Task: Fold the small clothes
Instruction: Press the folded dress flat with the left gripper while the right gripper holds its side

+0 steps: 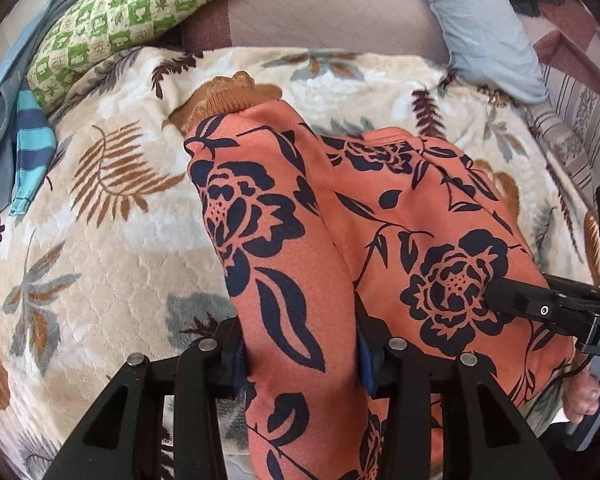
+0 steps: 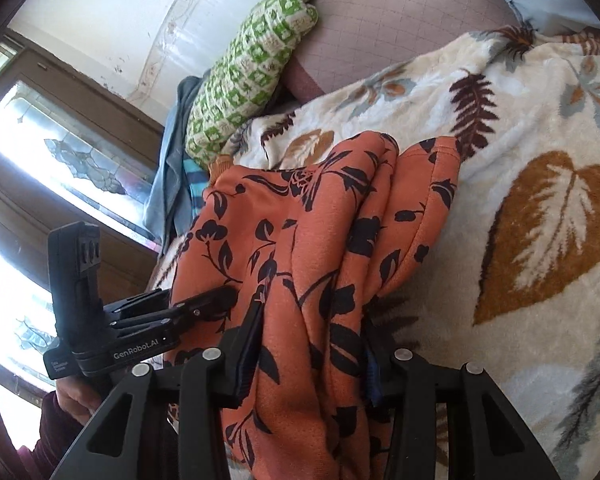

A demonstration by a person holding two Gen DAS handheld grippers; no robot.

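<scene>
Evidently both tools share one load: the orange fleece garment with navy flower print (image 1: 284, 240) is pinched at its near edge so it hangs taut, ready to be folded over. The left gripper (image 1: 300, 364) has its jaws clamped on a thick fold; the right gripper (image 2: 310, 360) bites bunched layers beside it. The garment's far end, with its brown ribbed cuff (image 1: 236, 98), rests on the cream leaf-patterned plush blanket (image 1: 100, 248).

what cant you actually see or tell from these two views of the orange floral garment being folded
- Left wrist view: the orange floral fleece garment runs off the bottom edge; its lower end is cut off.
- Right wrist view: bunched folds hide the garment's shape and its brown ribbed cuff.
- Both views: cloth covers the tool pads.
</scene>
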